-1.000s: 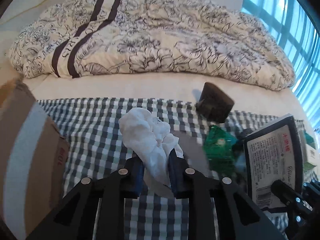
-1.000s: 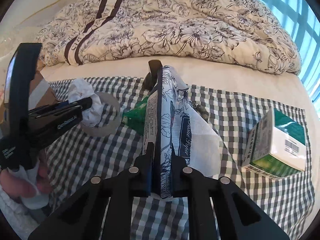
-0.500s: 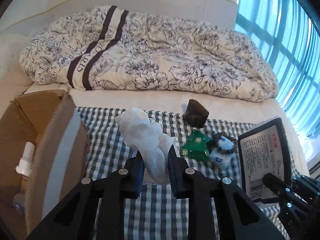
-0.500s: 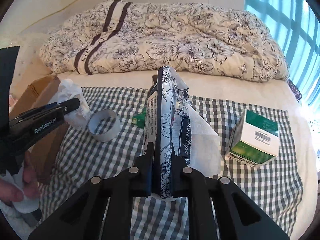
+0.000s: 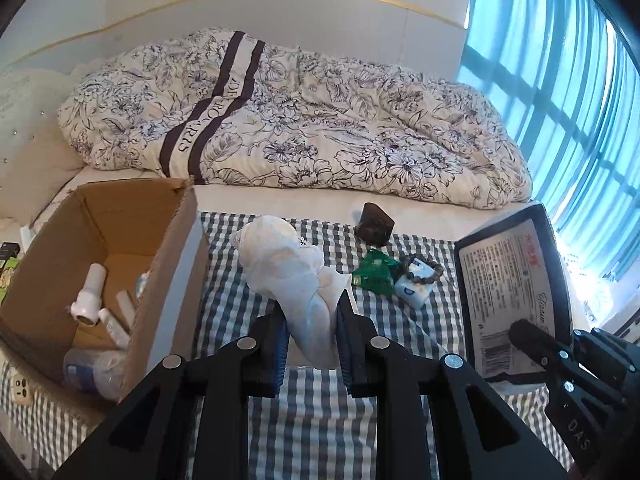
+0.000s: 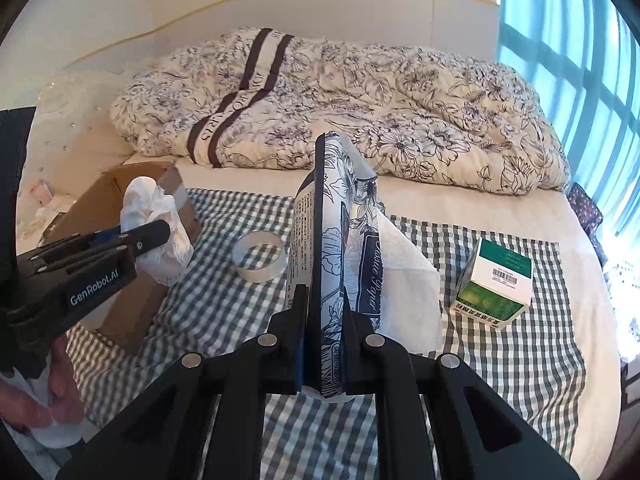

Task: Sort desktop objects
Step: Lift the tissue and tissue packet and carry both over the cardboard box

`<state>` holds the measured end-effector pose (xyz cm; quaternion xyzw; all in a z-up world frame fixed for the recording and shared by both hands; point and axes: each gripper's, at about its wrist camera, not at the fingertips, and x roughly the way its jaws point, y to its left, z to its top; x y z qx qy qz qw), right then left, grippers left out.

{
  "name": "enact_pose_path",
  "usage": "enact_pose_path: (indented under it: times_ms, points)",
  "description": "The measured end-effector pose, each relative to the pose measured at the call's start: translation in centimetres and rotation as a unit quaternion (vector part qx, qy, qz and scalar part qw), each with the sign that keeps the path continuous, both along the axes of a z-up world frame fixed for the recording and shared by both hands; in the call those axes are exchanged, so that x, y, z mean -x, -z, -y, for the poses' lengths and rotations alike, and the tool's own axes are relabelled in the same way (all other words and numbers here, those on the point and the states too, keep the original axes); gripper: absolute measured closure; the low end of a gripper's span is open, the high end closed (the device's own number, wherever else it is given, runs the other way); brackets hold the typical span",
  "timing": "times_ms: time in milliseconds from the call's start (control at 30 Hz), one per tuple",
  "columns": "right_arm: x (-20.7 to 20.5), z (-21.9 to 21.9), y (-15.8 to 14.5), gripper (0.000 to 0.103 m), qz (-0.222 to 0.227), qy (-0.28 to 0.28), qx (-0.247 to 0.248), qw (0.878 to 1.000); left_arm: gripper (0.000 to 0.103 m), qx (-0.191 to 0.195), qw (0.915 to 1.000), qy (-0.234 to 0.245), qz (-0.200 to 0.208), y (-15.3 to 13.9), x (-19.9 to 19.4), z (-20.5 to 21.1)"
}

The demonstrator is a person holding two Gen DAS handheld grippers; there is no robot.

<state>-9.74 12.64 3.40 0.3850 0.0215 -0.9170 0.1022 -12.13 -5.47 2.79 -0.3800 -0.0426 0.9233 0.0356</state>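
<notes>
Left wrist view | left gripper (image 5: 310, 334) clamps crumpled tissue (image 5: 286, 276) beside cardboard box (image 5: 100, 264); soft wad may slip | right gripper (image 6: 322, 350) pinches tissue pack (image 6: 332, 248) upright above checked cloth (image 6: 520, 360); may tip

A home bedroom, clearly.
There's a bed (image 5: 304, 204) with a rumpled floral duvet (image 5: 320, 128), a padded headboard (image 6: 280, 4), and a window (image 5: 560, 92) glowing blue alongside.

crumpled white tissue (image 5: 294, 280) and upright floral tissue pack (image 6: 334, 256), both held aloft.
</notes>
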Motion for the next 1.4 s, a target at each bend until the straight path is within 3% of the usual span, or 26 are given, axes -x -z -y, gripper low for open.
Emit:
enact_pose_path:
  times_ms: [400, 867, 1400]
  points:
    - [-2.8, 3.7, -2.2, 0.092, -0.018, -0.029, -0.002, 0.999, 0.081, 0.007, 0.9999, -0.009, -0.011, -2.3, -3.8, 2.9]
    - [-3.1, 10.1, -3.7, 0.092, -0.029, -0.082, -0.004, 0.996, 0.081, -0.004, 0.9970, -0.073, -0.023, -4.6, -5.4, 10.8]
    - [-1.1, 19.7, -2.4, 0.092, -0.013, -0.168, -0.005, 0.986, 0.081, -0.012, 0.9877, -0.156, -0.004, -2.8, -4.6, 19.6]
